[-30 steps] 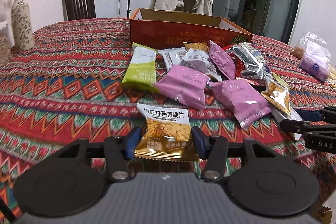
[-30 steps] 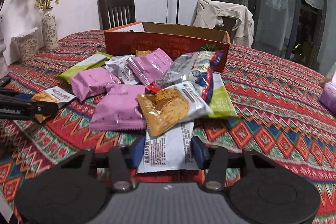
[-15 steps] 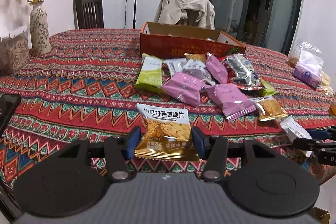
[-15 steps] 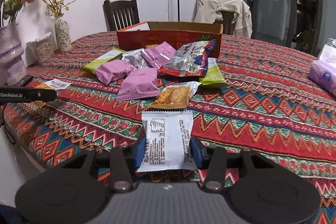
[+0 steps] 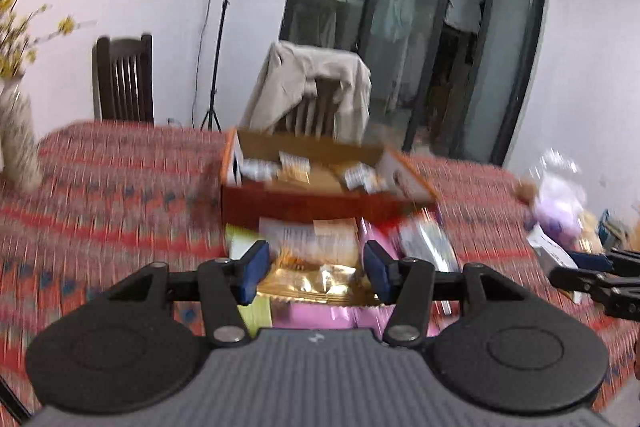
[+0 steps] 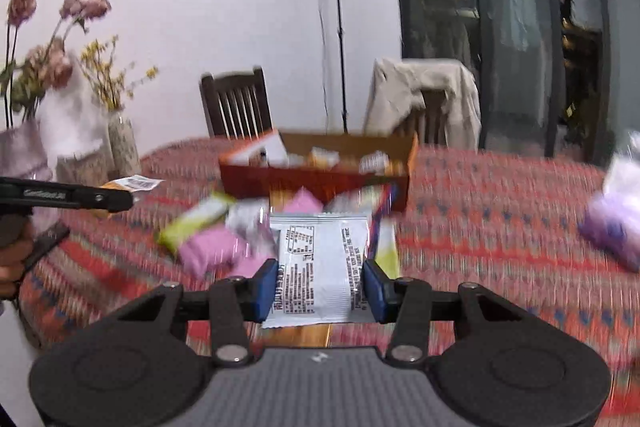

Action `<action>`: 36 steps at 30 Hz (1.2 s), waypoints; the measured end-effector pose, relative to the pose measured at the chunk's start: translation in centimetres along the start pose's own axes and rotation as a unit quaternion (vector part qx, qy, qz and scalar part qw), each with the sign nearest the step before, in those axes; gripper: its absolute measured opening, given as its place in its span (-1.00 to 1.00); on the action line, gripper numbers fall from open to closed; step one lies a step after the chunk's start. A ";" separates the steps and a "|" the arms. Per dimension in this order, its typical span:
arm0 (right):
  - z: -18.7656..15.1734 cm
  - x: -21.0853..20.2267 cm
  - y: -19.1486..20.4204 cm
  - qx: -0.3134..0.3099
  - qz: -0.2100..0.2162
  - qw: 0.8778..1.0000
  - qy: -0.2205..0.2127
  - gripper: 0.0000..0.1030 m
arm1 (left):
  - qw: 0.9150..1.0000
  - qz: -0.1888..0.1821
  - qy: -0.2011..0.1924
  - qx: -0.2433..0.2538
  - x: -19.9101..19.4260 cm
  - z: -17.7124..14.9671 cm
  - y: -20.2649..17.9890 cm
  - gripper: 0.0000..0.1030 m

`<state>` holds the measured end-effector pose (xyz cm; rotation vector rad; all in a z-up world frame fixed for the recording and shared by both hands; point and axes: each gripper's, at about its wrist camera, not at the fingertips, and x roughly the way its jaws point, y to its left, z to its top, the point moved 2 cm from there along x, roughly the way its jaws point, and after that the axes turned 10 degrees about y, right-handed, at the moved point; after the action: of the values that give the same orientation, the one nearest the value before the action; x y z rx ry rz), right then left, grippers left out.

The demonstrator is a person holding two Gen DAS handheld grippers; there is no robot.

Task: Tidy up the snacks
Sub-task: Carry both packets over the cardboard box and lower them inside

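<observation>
Left wrist view: my left hand-held gripper [image 5: 312, 269] is closing on a gold snack packet [image 5: 308, 279], while my right hand-held gripper [image 6: 319, 285] is clamped on a white snack packet [image 6: 318, 263]. Both packets look light, crinkly and slippery, best pinched across their flat sides. Beyond, loose snacks lie on the bench [image 6: 500, 187] before the far cardboard box [image 6: 316, 175].

I am seeing almost nothing legible. The white snack packet [image 6: 318, 267] is showing dense black print and a boxed table on its back, too small to read. The black arm of the left gripper [image 6: 76, 197] is carrying pale lettering, blurred beyond reading. The gold snack packet [image 5: 310, 277] is blurred too.
</observation>
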<state>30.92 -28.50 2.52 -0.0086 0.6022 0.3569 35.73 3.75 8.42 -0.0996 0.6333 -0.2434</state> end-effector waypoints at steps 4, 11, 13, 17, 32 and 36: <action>6.6 3.0 -1.7 -0.019 0.012 1.000 -0.020 -0.13 | 1.000 -0.019 0.003 -0.009 4.5 6.7 1.6 -0.26; 17.5 14.3 -4.0 -0.012 0.046 0.999 0.016 -0.13 | 0.998 0.002 0.056 0.004 14.1 11.8 3.4 -0.03; 19.6 18.3 -4.6 -0.002 0.057 0.998 0.037 -0.13 | 0.998 0.003 0.059 0.013 13.8 10.1 3.5 0.36; 20.5 22.3 -5.2 0.024 0.065 0.997 0.044 -0.13 | 0.996 -0.041 0.059 0.061 10.8 2.3 4.4 0.74; 16.4 20.4 -4.0 -0.006 0.077 0.996 0.041 -0.13 | 0.995 0.007 0.102 0.014 9.5 -3.7 7.1 -0.22; 16.3 19.5 -4.6 -0.006 0.070 0.997 0.038 -0.13 | 0.999 -0.015 0.042 0.002 6.6 -0.5 7.6 -0.22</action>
<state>56.41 -24.67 4.69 0.0074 0.6785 0.4975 41.99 9.40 2.95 -0.0957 0.7143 -0.2790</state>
